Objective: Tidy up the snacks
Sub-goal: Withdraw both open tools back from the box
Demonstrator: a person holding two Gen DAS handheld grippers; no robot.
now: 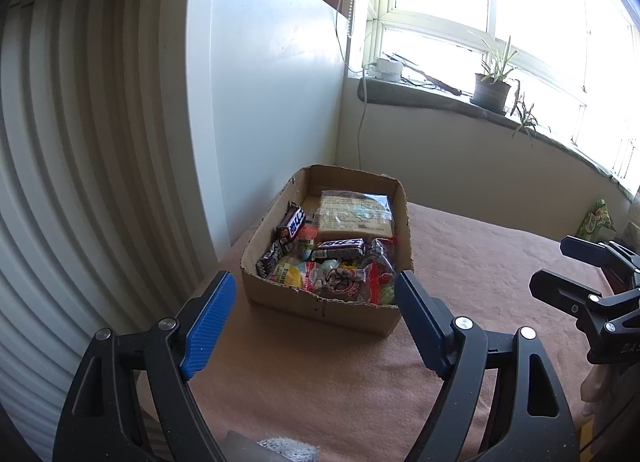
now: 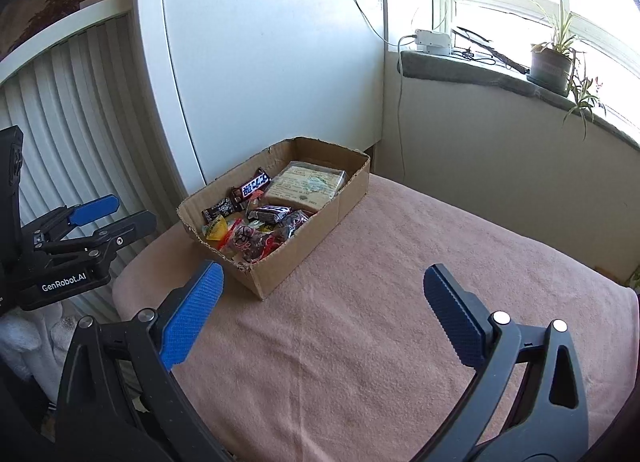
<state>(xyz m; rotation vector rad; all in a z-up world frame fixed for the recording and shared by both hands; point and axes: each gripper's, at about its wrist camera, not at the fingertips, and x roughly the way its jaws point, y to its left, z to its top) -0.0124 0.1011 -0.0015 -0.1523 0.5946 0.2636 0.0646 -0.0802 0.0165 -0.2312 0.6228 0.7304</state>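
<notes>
An open cardboard box (image 1: 320, 312) (image 2: 288, 262) sits on a pink blanket (image 1: 460, 302) (image 2: 380, 282) near the far left corner. It holds several snacks: dark chocolate bars (image 1: 339, 249) (image 2: 255, 184), a clear-wrapped pale block (image 1: 354, 213) (image 2: 308, 183) and colourful candy packets (image 1: 320, 278) (image 2: 244, 240). My left gripper (image 1: 316, 286) is open and empty, just in front of the box. My right gripper (image 2: 322, 280) is open and empty, above the blanket to the right of the box. Each gripper shows in the other view, the right one (image 1: 560, 266) and the left one (image 2: 124, 209).
A white cabinet (image 2: 260, 61) and ribbed white panel (image 1: 80, 141) stand behind and left of the box. A windowsill (image 1: 440, 95) carries a potted plant (image 1: 492, 87) and a white device with cables (image 2: 432, 41). A green snack bag (image 1: 596, 219) lies at the far right.
</notes>
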